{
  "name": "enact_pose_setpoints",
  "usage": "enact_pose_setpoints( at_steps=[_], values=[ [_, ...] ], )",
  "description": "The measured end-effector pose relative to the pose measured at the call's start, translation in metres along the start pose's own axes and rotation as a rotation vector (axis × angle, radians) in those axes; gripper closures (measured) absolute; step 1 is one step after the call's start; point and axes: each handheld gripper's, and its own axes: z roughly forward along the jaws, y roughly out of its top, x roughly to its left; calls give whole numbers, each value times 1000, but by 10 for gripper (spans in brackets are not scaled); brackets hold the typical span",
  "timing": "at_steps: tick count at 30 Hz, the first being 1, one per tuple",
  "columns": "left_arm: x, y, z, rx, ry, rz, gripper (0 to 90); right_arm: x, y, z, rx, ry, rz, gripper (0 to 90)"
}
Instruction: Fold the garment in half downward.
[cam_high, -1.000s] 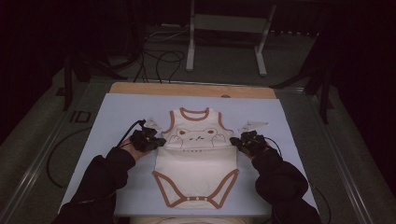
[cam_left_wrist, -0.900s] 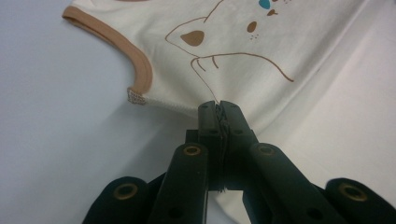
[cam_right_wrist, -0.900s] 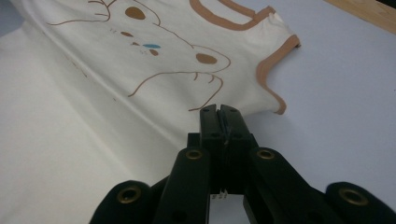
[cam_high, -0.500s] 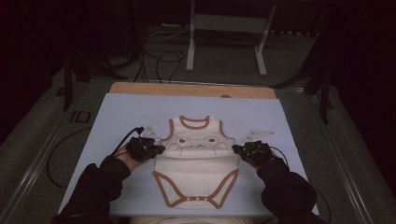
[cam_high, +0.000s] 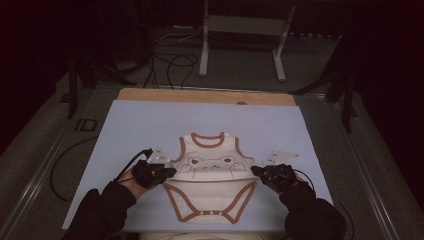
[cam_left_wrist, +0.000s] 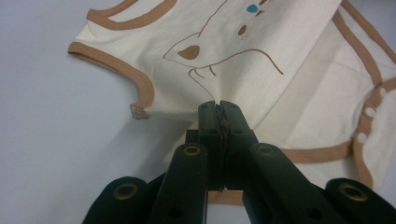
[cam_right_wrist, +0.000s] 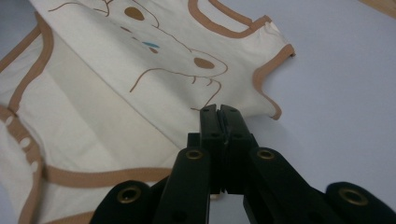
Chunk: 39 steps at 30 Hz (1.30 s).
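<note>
A cream baby bodysuit with brown trim and a bear print lies on the pale blue mat, its neck toward the far side. My left gripper is shut on its left side seam below the armhole, and my right gripper is shut on the right side seam. In the left gripper view the jaws pinch the fabric edge of the bodysuit, whose chest part rises off the snap-fastened lower part. The right gripper view shows the same pinch on the bodysuit.
The mat lies on a wooden board whose far edge shows. Beyond it stand a metal stand and loose cables on the floor. Bare mat surrounds the garment on the left, right and far sides.
Both grippers have moved toward the person, drawing the chest and neck of the bodysuit with them. The snap-fastened bottom edge has stayed where it was.
</note>
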Motion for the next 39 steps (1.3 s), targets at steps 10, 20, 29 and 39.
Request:
enact_pose_setpoints(
  at_steps=[10, 20, 29, 39],
  values=[
    [-18, -11, -3, 6, -14, 12, 895, 11, -14, -6, 9, 24, 8, 898],
    [-34, -22, -6, 13, -28, 25, 895, 24, -29, -12, 32, 37, 9, 898],
    [-41, -32, 0, 25, -43, 10, 895, 30, -43, -9, 52, 67, 34, 898],
    [-47, -43, 9, 43, -57, 14, 895, 34, -52, -2, 80, 82, 37, 898]
  ],
)
